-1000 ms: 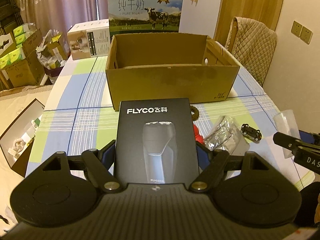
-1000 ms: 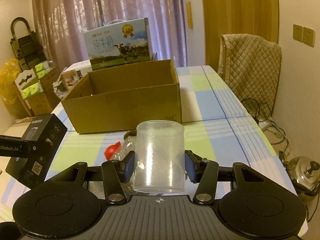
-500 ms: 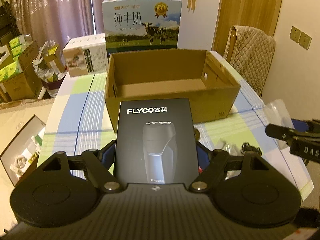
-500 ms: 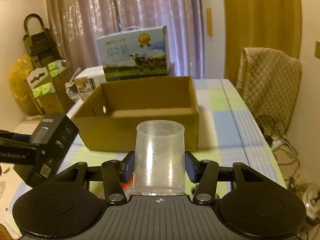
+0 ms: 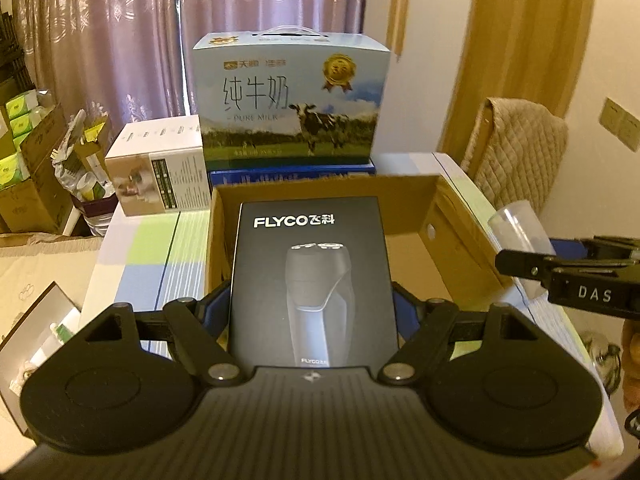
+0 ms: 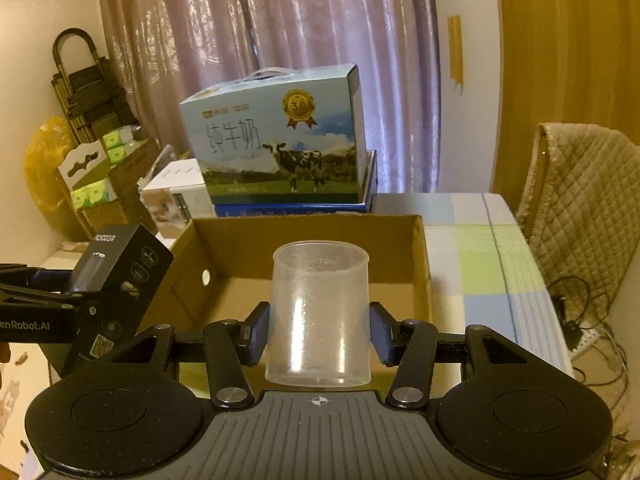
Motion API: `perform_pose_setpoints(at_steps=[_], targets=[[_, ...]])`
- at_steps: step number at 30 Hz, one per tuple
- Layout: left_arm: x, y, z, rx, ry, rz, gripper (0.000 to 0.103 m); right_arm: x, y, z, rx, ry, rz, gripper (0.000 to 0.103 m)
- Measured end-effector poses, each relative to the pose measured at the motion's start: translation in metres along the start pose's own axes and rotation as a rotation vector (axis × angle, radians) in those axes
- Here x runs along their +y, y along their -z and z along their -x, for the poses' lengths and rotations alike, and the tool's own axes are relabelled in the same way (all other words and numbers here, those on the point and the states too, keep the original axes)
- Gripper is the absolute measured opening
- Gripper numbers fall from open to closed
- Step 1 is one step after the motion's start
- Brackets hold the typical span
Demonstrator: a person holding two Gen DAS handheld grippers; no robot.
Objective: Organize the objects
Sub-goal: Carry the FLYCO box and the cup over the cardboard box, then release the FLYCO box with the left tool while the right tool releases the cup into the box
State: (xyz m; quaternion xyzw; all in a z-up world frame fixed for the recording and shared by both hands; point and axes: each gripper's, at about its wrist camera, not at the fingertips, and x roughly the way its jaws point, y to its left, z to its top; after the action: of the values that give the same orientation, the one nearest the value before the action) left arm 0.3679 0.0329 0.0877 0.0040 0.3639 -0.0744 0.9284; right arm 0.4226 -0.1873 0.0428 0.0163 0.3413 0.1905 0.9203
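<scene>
My left gripper (image 5: 312,312) is shut on a black FLYCO shaver box (image 5: 312,280), held flat above the open cardboard box (image 5: 452,240). In the right wrist view that shaver box (image 6: 120,272) shows at the left, over the carton's left wall. My right gripper (image 6: 318,336) is shut on a clear plastic measuring cup (image 6: 318,312), upright above the cardboard box (image 6: 420,264). The same cup (image 5: 518,228) and the right gripper's arm appear at the right edge of the left wrist view. What shows of the carton floor is bare.
A blue milk carton (image 5: 292,108) stands on a dark blue box behind the cardboard box, with a white product box (image 5: 160,172) to its left. A padded chair (image 6: 580,200) is at the table's right. Stacked boxes (image 5: 28,160) crowd the floor at left.
Both grippers rose and moved forward with their loads, from in front of the cardboard box to above its opening. The small items on the tablecloth have left view.
</scene>
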Motion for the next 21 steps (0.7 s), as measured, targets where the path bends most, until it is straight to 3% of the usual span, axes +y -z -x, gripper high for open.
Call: perform_pose_setpoints(at_steps=[9, 21], targets=[[0.005, -0.022, -0.056, 0.02, -0.001, 0.005, 0.076, -0.019, -0.009, -0.06, 0.057, 0.012, -0.025, 0.049], [0.009, -0.024, -0.097, 0.017, -0.004, 0.03, 0.082, -0.036, 0.002, -0.087, 0.097, 0.021, -0.057, 0.049]])
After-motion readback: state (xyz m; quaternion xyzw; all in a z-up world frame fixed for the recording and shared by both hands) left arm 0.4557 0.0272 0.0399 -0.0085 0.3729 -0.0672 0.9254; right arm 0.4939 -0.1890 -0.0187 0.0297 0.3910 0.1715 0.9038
